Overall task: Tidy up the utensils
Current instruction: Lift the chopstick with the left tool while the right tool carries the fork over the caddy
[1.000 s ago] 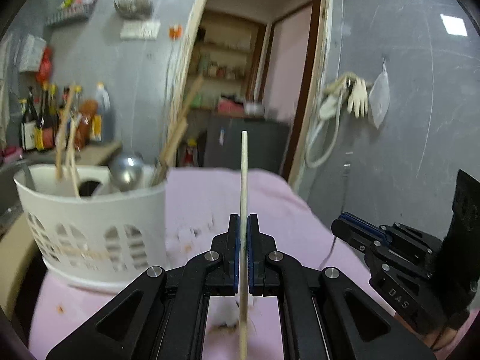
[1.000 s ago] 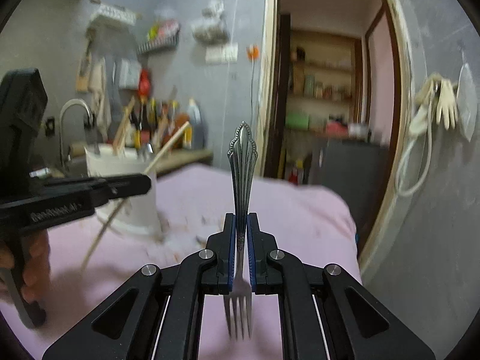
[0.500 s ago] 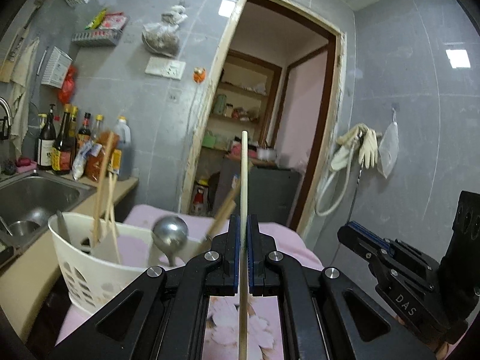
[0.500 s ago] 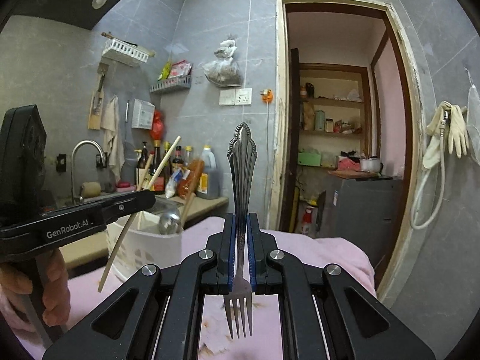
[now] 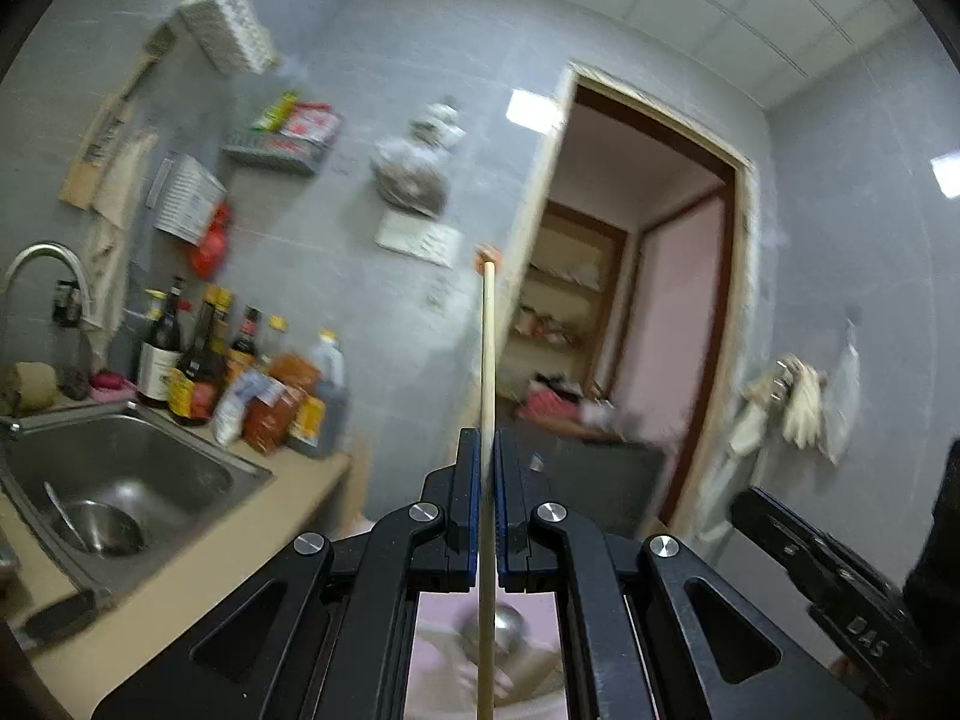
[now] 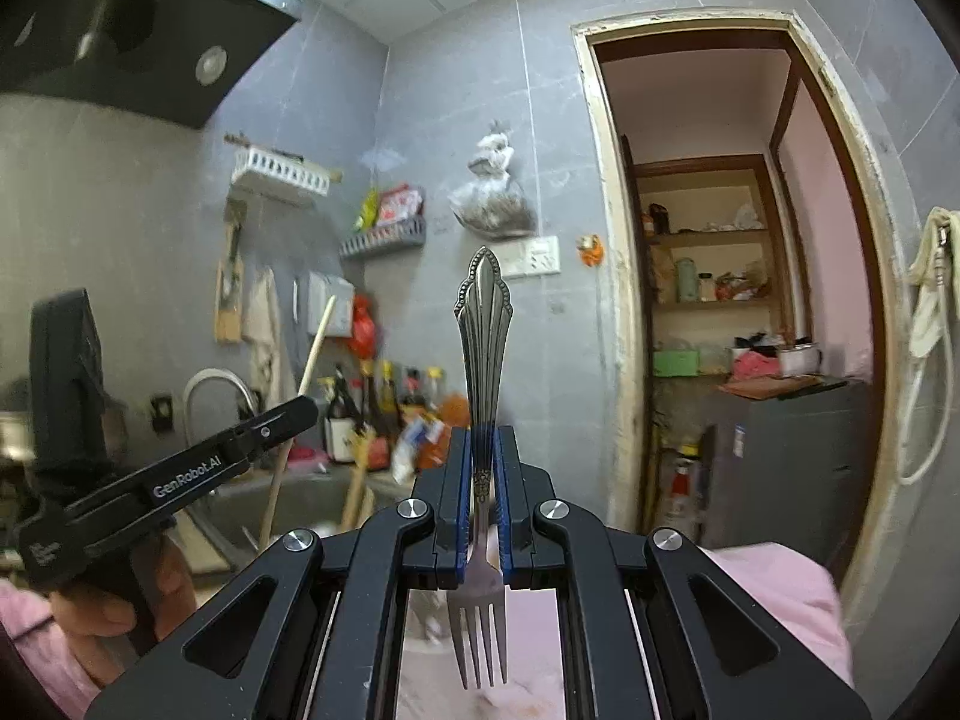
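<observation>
My left gripper (image 5: 486, 441) is shut on a pale wooden chopstick (image 5: 487, 360) that stands upright between the pads and runs down past the frame's bottom. A steel ladle bowl (image 5: 501, 639) shows blurred below the jaws. My right gripper (image 6: 483, 438) is shut on a silver fork (image 6: 483, 336), ornate handle up, tines (image 6: 479, 642) down. In the right wrist view the left gripper (image 6: 180, 468) with its chopstick (image 6: 300, 396) shows at the left. In the left wrist view the right gripper (image 5: 828, 576) shows at the right edge. The white utensil basket is hidden.
A steel sink (image 5: 120, 492) with a tap (image 5: 42, 264) sits at the left, bottles (image 5: 198, 360) behind it on the counter (image 5: 210, 564). A pink cloth (image 6: 774, 588) covers the table below. An open doorway (image 6: 720, 240) and dark cabinet (image 6: 792, 462) lie ahead. A range hood (image 6: 120, 30) hangs upper left.
Both grippers have risen and tilted upward, still holding their utensils. The white basket has dropped out of both views; the sink and ceiling now show.
</observation>
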The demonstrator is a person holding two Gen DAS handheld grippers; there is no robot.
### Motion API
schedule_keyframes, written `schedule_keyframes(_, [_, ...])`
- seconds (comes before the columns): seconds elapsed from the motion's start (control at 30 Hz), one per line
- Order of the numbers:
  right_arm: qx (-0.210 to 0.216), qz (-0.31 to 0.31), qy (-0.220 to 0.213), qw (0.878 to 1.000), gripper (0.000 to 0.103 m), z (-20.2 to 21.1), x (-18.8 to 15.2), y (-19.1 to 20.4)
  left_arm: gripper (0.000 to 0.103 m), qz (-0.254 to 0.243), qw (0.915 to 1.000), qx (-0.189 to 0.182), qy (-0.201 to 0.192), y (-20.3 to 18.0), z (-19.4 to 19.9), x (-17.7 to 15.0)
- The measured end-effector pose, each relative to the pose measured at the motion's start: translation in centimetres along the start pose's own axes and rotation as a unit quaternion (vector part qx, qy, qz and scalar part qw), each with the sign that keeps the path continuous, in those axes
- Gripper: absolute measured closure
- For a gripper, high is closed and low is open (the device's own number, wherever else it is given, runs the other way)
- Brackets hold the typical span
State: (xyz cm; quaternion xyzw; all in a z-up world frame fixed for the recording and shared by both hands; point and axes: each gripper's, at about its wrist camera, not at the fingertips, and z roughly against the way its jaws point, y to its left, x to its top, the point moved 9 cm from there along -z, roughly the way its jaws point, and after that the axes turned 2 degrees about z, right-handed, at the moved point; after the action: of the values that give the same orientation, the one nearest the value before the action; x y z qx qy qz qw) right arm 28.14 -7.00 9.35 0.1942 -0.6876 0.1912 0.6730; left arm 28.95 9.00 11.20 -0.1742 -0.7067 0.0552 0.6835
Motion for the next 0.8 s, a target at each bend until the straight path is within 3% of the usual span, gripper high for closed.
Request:
schedule_keyframes(0.17, [0.018, -0.011, -0.016, 1.0, 0.098, -2.4, 0.9, 1.6, 0.101, 0.042, 0.998, 0.042, -0.025, 5.6, -1.1, 1.9])
schedule_keyframes(0.37, [0.014, -0.006, -0.011, 1.0, 0.098, -4.8, -0.7, 2.7, 0.101, 0.102, 0.9915, 0.075, -0.03, 10.9, -2.9, 1.5])
schedule_keyframes(0.5, [0.009, -0.004, 0.001, 1.0, 0.098, -5.9, -2.3, 2.5, 0.101, 0.109, 0.9902, 0.084, -0.024, 11.6, -3.6, 0.6])
schedule_keyframes(0.8, [0.013, -0.012, 0.014, 1.0, 0.098, -6.5, -4.4, 2.0, 0.101, 0.07, 0.9926, 0.096, -0.025, 9.6, -3.9, -1.8])
